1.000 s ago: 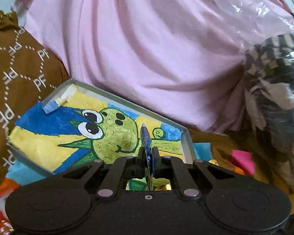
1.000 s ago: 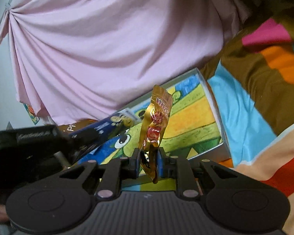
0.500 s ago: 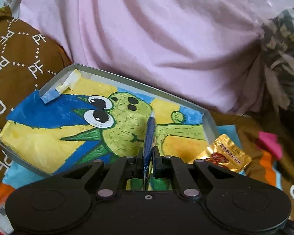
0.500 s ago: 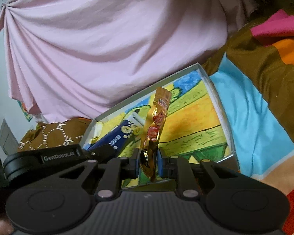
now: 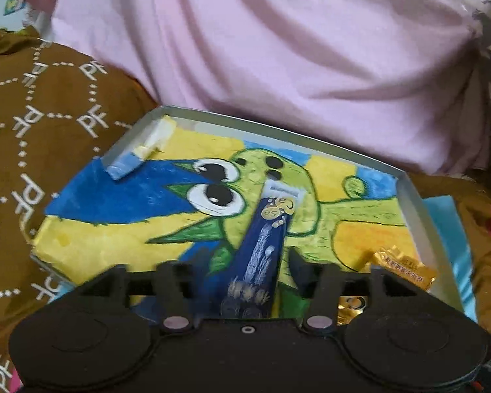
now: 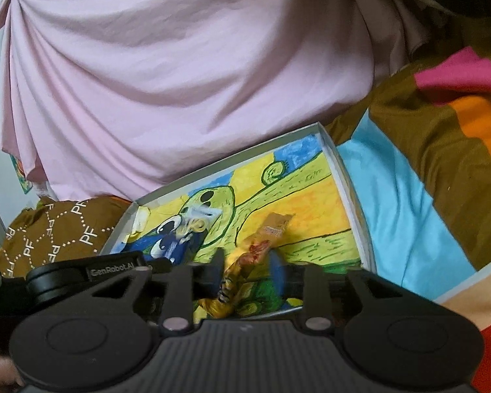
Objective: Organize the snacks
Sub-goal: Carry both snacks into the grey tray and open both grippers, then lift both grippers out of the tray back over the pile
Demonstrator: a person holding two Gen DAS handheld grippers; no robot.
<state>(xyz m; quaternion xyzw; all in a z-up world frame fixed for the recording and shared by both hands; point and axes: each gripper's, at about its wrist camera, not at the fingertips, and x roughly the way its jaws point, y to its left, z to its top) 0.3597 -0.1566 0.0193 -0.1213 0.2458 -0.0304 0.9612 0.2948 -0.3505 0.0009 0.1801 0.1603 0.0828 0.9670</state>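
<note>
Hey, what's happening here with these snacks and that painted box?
A person is dropping snacks into the shallow painted box. The left gripper has just been opening, and the blue snack packet lies loose between its jaws. The right gripper has also just been opening around the gold snack packet, which is falling into the box.

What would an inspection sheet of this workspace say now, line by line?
Surface: striped multicolour blanket under everything.
Job's things: shallow box lined with a green cartoon drawing; blue snack packet and gold snack packet lie inside it.
Clutter: curled paper scrap in the box's far left corner.
Grippers: left gripper open, jaws just opened, blue packet between them, not pressed; right gripper open, jaws just opened, gold packet loose between them.
Cables: nothing seen.
Surroundings: pink cloth behind the box; brown PF-printed fabric at its left.
</note>
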